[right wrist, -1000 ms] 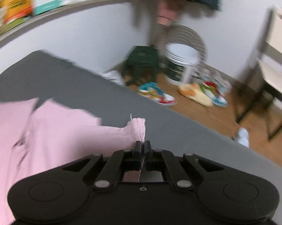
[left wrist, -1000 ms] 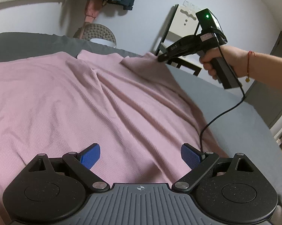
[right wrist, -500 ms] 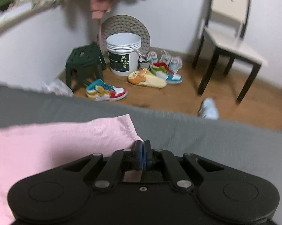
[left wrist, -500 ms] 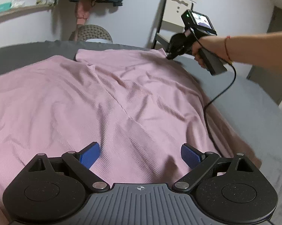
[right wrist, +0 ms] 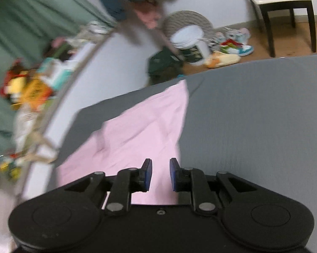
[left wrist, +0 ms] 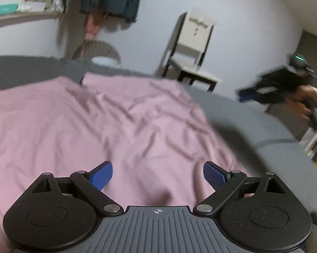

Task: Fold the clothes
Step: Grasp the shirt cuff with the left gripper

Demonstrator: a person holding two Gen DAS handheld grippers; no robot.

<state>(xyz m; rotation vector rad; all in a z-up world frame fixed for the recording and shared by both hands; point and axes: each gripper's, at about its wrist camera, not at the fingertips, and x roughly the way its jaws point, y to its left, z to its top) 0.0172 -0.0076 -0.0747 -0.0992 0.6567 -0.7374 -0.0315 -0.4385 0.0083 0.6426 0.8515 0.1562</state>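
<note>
On the grey bed (left wrist: 253, 126), the pink garment (left wrist: 99, 130) lies under the wide-open, empty left gripper (left wrist: 157, 174); the right gripper (right wrist: 160, 174), part-open and seemingly empty, hangs off its right edge.

Pink garment (left wrist: 99, 126), grey bedsheet (right wrist: 253, 116), blue gripper pads (left wrist: 101, 175)

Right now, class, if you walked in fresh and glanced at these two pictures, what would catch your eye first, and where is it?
First, the big pink garment spread rumpled over the grey bed, filling most of the left wrist view. Next, the left gripper with its blue pads wide apart over the cloth near the bottom edge, and the right gripper, blurred, at the far right above the bed. In the right wrist view, bright shoes lie on the floor past the bed.
</note>
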